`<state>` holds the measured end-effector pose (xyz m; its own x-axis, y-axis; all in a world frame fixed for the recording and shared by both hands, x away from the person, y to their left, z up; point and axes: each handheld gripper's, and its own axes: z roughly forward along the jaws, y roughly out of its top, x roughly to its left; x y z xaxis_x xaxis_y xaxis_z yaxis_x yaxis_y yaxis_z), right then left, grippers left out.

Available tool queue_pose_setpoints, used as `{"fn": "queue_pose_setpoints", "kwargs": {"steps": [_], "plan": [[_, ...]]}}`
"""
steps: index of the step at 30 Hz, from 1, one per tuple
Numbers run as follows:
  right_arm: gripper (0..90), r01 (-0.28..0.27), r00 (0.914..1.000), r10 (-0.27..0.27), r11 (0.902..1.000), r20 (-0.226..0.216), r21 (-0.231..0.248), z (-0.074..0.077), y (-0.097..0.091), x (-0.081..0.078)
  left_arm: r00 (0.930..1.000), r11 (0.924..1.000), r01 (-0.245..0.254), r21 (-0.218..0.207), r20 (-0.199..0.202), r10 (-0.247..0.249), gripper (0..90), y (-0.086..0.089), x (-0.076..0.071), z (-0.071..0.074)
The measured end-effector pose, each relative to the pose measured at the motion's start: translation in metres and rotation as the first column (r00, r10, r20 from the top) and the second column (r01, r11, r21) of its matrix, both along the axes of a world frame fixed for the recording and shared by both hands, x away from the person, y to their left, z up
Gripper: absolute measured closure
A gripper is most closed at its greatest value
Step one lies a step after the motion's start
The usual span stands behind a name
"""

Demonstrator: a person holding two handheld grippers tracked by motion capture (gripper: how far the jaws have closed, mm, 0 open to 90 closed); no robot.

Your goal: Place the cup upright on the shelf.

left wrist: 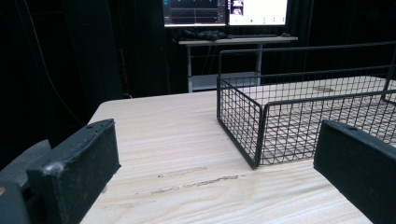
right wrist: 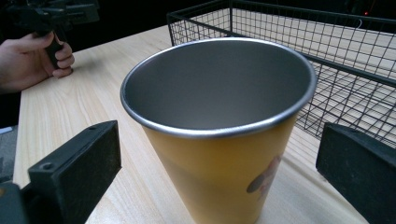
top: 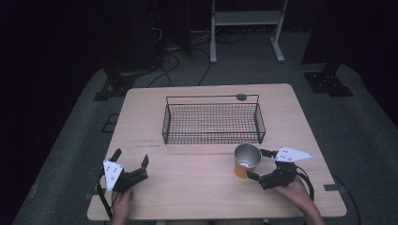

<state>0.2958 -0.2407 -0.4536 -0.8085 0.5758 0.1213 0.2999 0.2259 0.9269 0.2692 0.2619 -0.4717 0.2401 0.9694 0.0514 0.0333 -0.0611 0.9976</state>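
Observation:
A yellow cup with a bare metal inside stands upright on the wooden table, just in front of the wire basket's right end. My right gripper is open, one jaw on each side of the cup. In the right gripper view the cup stands close between the two black jaws of that gripper, with a gap on both sides. My left gripper is open above the table's front left, with nothing between its jaws.
An empty black wire basket with a raised back rail sits mid-table; its near corner lies ahead and right of the left gripper. A small dark disc lies behind it. The left hand shows beyond the cup.

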Motion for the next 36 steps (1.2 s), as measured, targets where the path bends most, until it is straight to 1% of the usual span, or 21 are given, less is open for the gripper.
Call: {"fn": "queue_pose_setpoints", "kwargs": {"steps": [5, 7, 11, 17, 18, 19, 22, 24, 27, 36], "plan": [[0.0, -0.006, 1.0000, 0.007, 1.0000, 0.007, -0.006, 0.001, 0.004, 0.003, 1.0000, 1.0000, 0.001, -0.001, 0.000, -0.001, 0.0, 0.000, 0.000, 0.000], [0.0, -0.005, 1.0000, 0.005, 1.0000, 0.006, -0.001, 0.001, 0.006, 0.004, 1.0000, 1.0000, 0.001, -0.001, 0.000, -0.001, 0.0, 0.000, 0.000, 0.000], [0.0, -0.002, 1.0000, 0.002, 1.0000, 0.003, -0.007, -0.001, 0.009, 0.007, 1.0000, 1.0000, 0.001, 0.000, 0.000, -0.001, 0.0, 0.000, 0.000, 0.000], [0.0, -0.010, 0.9999, 0.010, 0.9999, -0.003, -0.004, 0.000, 0.014, 0.010, 1.0000, 1.0000, 0.000, 0.000, 0.000, 0.000, 0.0, 0.000, 0.000, 0.000], [0.0, -0.011, 0.9999, 0.011, 0.9999, 0.002, -0.008, 0.002, 0.015, 0.010, 1.0000, 1.0000, 0.000, 0.000, 0.001, 0.000, 0.0, 0.000, 0.000, 0.000], [0.0, -0.009, 0.9998, 0.009, 0.9996, 0.016, -0.029, 0.005, 0.019, 0.012, 1.0000, 1.0000, 0.000, 0.000, 0.001, 0.000, 0.0, 0.000, 0.000, 0.000], [0.0, -0.013, 0.9999, 0.013, 0.9994, 0.008, -0.031, 0.005, 0.021, 0.013, 1.0000, 1.0000, 0.001, 0.000, 0.001, -0.001, 0.0, 0.000, 0.000, 0.000], [0.0, -0.018, 0.9998, 0.018, 0.9993, 0.012, -0.034, 0.005, 0.025, 0.015, 1.0000, 1.0000, 0.001, -0.001, 0.000, -0.001, 0.0, 0.000, 0.000, 0.000], [0.0, -0.018, 0.9998, 0.018, 0.9990, 0.000, -0.041, 0.002, 0.029, 0.018, 1.0000, 1.0000, 0.001, -0.001, 0.001, -0.001, 0.0, 0.000, 0.000, 0.000], [0.0, -0.010, 0.9999, 0.010, 0.9993, 0.002, -0.035, 0.002, 0.032, 0.021, 1.0000, 1.0000, 0.001, -0.001, 0.001, -0.001, 0.0, 0.000, 0.000, 0.000]]}}
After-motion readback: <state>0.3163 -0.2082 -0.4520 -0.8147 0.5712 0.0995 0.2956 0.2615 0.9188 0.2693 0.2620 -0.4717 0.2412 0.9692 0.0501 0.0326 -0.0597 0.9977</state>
